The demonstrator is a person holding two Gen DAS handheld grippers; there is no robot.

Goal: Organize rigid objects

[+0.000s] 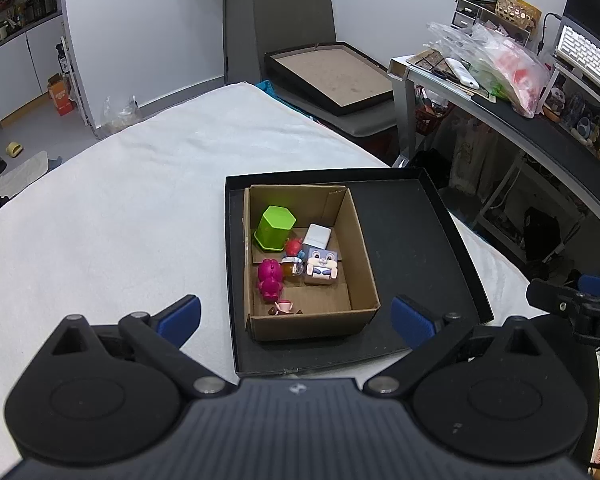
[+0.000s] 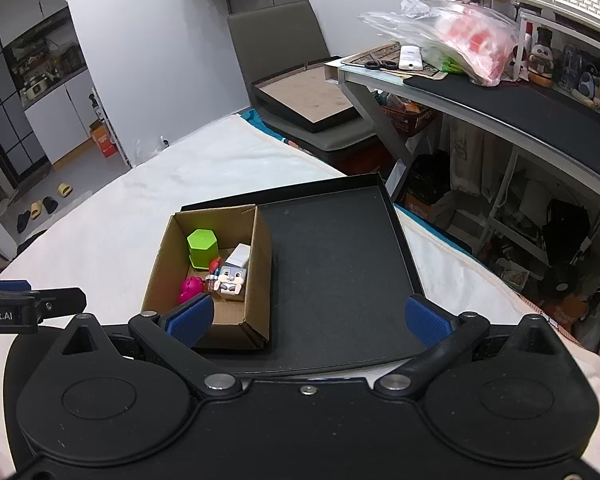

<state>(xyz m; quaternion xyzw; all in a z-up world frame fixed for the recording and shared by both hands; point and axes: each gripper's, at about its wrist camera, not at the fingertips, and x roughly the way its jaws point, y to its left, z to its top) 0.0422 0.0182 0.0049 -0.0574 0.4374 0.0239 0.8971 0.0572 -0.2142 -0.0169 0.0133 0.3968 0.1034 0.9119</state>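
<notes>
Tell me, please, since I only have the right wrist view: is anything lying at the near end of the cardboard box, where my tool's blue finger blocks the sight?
Observer: Yes. The left wrist view shows a small pink cup toy by the near wall of the cardboard box, just in front of the magenta figure.
Operator: Thank you. Is the left tool carrying anything?
Observer: No. The left tool is open, with nothing between its fingers.
</notes>
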